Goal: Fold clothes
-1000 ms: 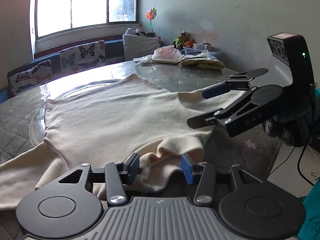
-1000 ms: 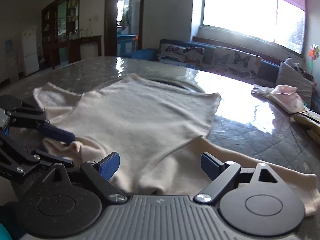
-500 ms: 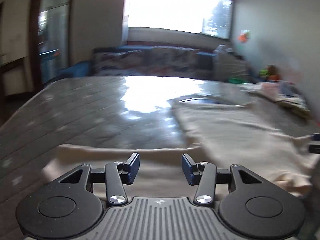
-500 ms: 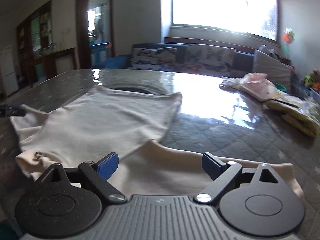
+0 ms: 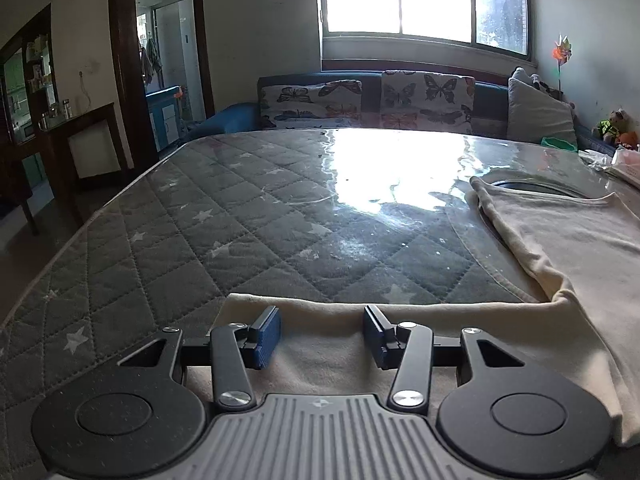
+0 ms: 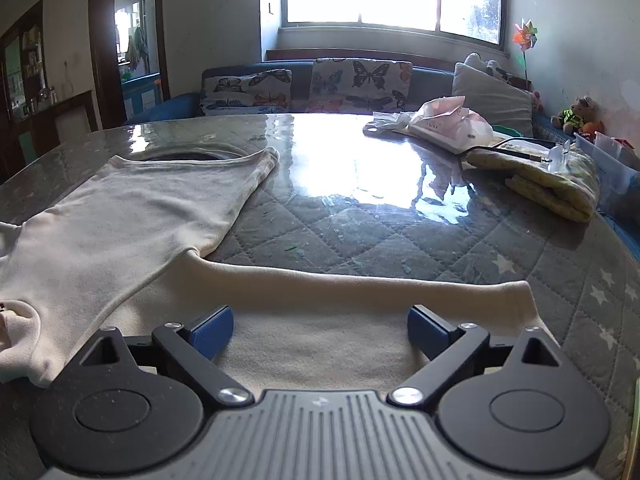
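Your left gripper (image 5: 322,334) and right gripper (image 6: 320,330), jaws wide and empty, poise over the cream top's (image 6: 132,208) outspread sleeves; next, pinch each cuff and fold inward.

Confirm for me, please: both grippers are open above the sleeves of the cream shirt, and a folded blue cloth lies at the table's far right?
Not quite. The folded cloth at the table's far right is yellow, not blue, as the right wrist view shows. The rest holds: the left gripper and right gripper are both open above the cream shirt's sleeves.
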Demonstrator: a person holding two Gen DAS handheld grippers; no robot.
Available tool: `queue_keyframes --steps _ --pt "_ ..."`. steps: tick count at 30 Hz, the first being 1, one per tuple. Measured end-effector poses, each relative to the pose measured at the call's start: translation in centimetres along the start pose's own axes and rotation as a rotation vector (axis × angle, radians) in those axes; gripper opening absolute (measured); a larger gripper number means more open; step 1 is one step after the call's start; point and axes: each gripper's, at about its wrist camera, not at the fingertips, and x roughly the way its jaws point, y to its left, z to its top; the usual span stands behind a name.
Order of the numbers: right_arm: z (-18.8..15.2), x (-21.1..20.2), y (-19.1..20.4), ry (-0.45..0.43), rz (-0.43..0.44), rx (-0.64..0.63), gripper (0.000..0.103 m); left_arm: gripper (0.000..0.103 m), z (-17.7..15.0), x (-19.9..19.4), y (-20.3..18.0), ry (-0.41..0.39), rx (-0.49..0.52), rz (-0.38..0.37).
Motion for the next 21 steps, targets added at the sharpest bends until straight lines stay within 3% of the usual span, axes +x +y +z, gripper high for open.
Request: queue_keyframes --steps 9,21 --pt "3.1 0.8 -0.5 -0.057 -0.03 0.004 0.102 0.052 2.7 0.2 -1.5 -0.034 -0.022 0.004" --pt "4.0 5.3 -1.2 -0.007 -0.079 0.062 0.103 0.089 2.5 2.9 -3.1 0.004 -0.071 0.043"
